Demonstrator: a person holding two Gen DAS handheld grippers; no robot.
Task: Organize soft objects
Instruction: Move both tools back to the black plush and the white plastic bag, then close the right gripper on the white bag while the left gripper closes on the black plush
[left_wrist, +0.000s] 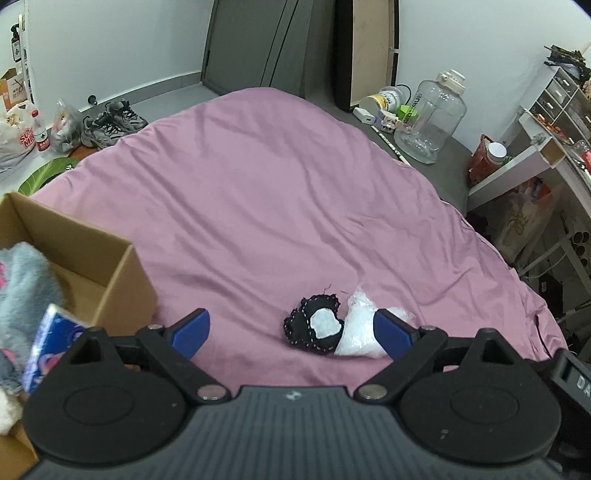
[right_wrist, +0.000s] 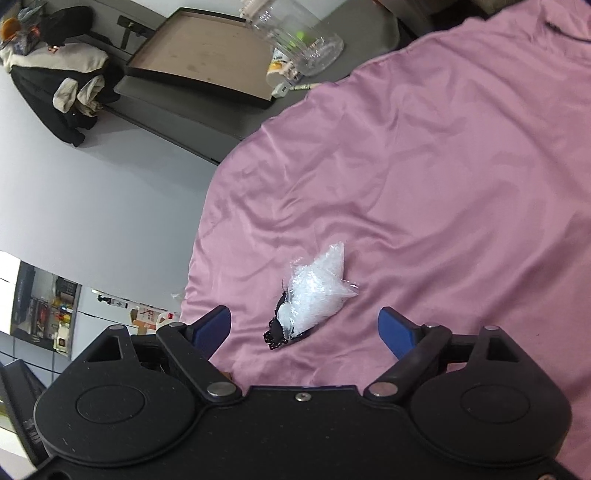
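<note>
Both tools hang over a bed with their blue pads spread wide and nothing gripped. Between the left tool's (left_wrist: 291, 328) pads, just ahead and a little toward its right pad, lies a black pouch (left_wrist: 314, 326) with a white patch and pale stitching along its edge. A white bag (left_wrist: 360, 330) of clear crinkled plastic touches the pouch on the side of the right pad, and that pad covers part of it in this view. Neither pad presses on either item. Off the left pad sits an open box (left_wrist: 107, 266) holding a grey plush (left_wrist: 22, 280) and a blue packet (left_wrist: 48, 332).

From the right tool (right_wrist: 304, 326), the same two items rest just ahead of the gap between its pads, the bag lying over the pouch so that only a dark edge shows beneath. They lie on the pink sheet (right_wrist: 443, 166), untouched by this tool. Beyond the bed, far ahead, stands a clear jug (left_wrist: 430, 118).
</note>
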